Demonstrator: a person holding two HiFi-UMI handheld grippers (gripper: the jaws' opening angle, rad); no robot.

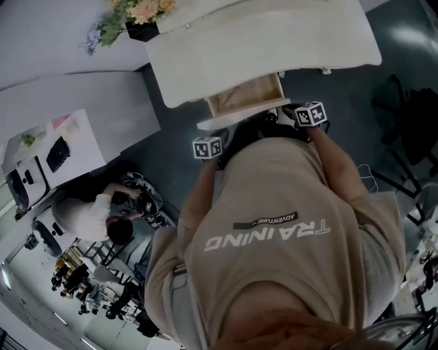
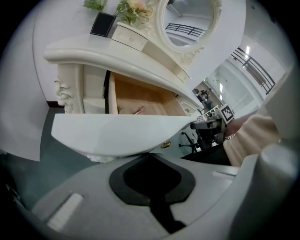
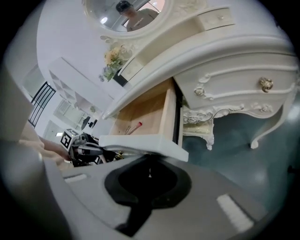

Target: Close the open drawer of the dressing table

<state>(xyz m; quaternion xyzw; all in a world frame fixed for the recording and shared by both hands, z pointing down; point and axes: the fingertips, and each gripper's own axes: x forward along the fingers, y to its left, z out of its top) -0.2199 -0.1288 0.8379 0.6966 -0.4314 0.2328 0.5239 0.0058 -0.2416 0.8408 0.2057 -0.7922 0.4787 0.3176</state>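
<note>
The white dressing table point(image 1: 260, 37) has its middle drawer point(image 1: 245, 96) pulled out, showing a pale wood inside. My left gripper point(image 1: 207, 147) and right gripper point(image 1: 310, 113) sit just in front of the drawer's white front panel point(image 1: 229, 123), mostly hidden by the person's shirt. In the left gripper view the left gripper point(image 2: 152, 157) is shut, its tips against the lower edge of the front panel point(image 2: 117, 133). The right gripper point(image 3: 149, 161) is also shut, touching the panel point(image 3: 140, 140) near its right corner. A small red-tipped stick point(image 3: 133, 127) lies in the drawer.
Flowers in a black vase point(image 1: 140, 17) and an oval mirror point(image 2: 187, 21) stand on the table top. Side drawers with a brass knob point(image 3: 266, 84) and a curved leg point(image 3: 267, 133) are at the right. A seated person point(image 1: 102, 212) and a white desk point(image 1: 48, 150) are at the left.
</note>
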